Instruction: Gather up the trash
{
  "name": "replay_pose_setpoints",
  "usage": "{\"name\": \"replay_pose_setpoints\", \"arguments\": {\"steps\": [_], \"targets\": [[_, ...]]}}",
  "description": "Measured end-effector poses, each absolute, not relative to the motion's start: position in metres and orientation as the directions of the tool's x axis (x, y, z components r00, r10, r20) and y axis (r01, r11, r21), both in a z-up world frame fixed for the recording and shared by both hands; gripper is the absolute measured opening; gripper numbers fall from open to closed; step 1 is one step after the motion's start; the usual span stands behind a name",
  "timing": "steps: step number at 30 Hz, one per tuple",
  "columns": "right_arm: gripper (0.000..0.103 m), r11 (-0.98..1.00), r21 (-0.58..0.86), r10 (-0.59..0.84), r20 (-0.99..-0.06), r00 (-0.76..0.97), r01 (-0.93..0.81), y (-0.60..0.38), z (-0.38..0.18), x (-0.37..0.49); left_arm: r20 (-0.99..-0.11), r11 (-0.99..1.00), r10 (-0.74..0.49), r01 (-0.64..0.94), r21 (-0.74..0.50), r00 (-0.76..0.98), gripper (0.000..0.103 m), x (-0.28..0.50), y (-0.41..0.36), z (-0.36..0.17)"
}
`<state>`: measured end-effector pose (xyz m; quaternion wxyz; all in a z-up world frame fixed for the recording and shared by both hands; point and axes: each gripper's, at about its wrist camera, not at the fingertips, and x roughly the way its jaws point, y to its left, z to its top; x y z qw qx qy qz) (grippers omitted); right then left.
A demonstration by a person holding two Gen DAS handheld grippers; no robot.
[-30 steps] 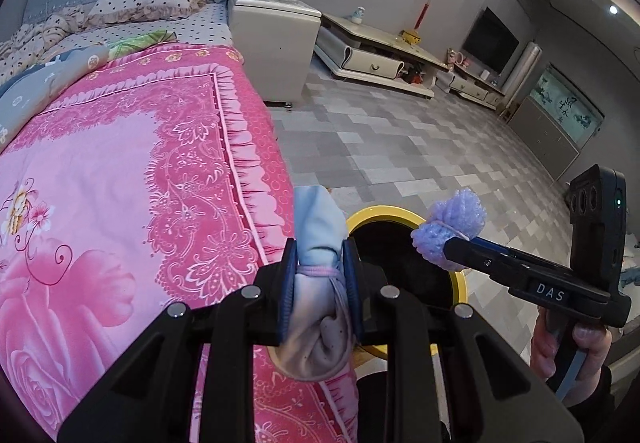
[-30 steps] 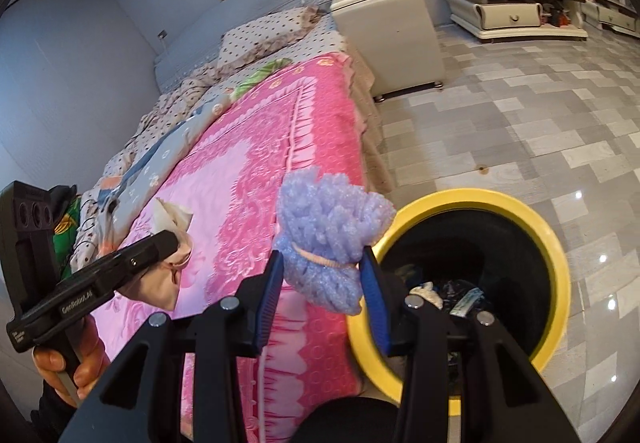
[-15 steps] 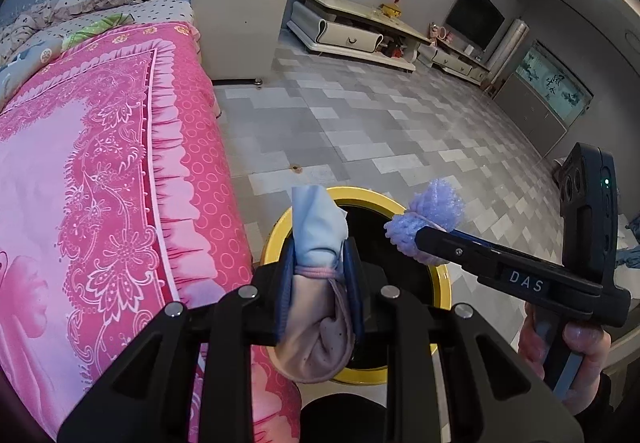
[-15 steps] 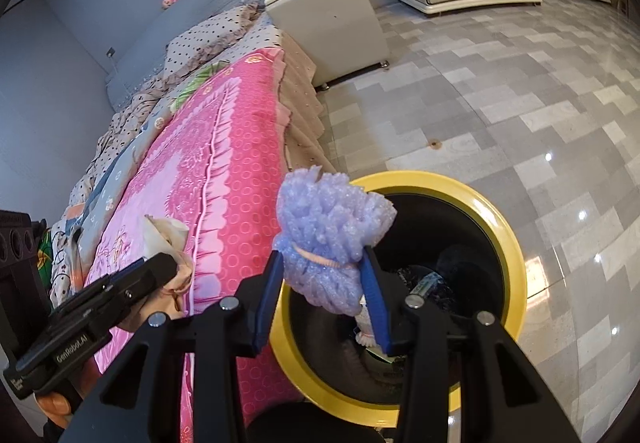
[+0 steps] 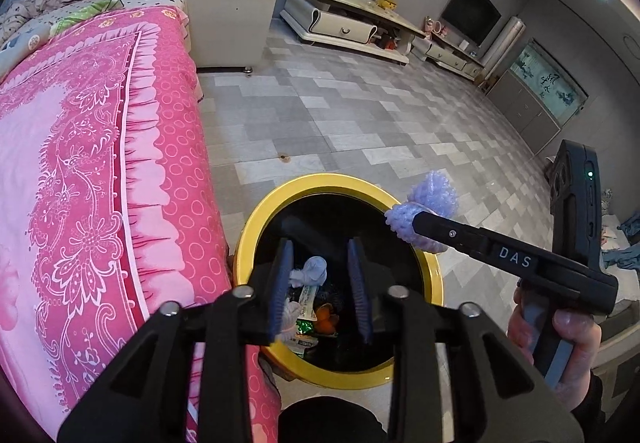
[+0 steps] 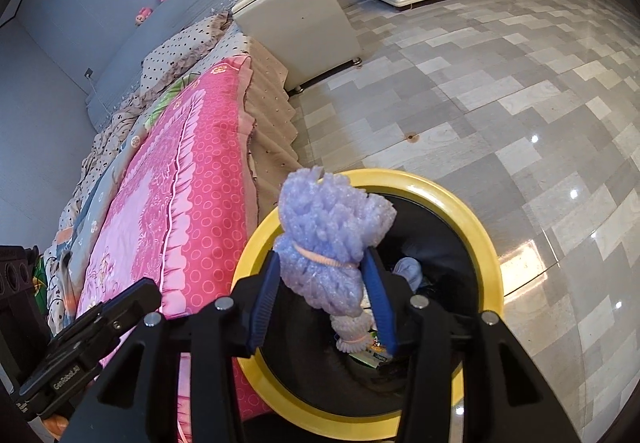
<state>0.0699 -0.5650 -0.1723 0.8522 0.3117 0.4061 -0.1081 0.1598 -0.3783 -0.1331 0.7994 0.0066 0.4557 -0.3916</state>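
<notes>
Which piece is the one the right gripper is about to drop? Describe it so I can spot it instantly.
Find the yellow-rimmed bin beside the pink bedspread. Over its mouth, between the right gripper fingers, sits a lilac foam bundle. A pink rubber band cinches its middle, and it is knobbly, unlike the smooth trash below.

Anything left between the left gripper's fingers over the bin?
No. In the left wrist view the left gripper has just been opening; its fingers frame only trash lying down in the bin.

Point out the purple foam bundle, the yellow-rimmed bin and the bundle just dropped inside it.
Purple foam bundle (image 6: pixel 332 239), right wrist view, its middle.
Yellow-rimmed bin (image 5: pixel 260 219), left wrist view, left rim.
Pale blue bundle (image 5: pixel 314 269), left wrist view, its top.
</notes>
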Motion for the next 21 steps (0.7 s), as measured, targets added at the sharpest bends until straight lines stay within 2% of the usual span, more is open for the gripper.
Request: {"name": "replay_pose_setpoints", "arguments": {"steps": [2,12,21], "targets": [[0.045,0.775,0.442,0.061,-0.764,0.643,0.452,-0.568,-0.175,0.067,-0.728,0.696,-0.625,0.624,-0.356,0.282,0.042,0.161,-0.372,-0.132],[0.047,0.772,0.442,0.057,-0.763,0.644,0.456,-0.555,-0.170,0.065,-0.709,0.732,-0.621,0.570,-0.373,0.333,0.042,0.167,-0.317,-0.122],[0.048,0.840,0.423,0.120,-0.755,0.644,0.339,-0.482,-0.154,0.093,-0.689,0.813,-0.562,0.462,-0.355,0.458,0.048,0.176,-0.218,-0.112]]}}
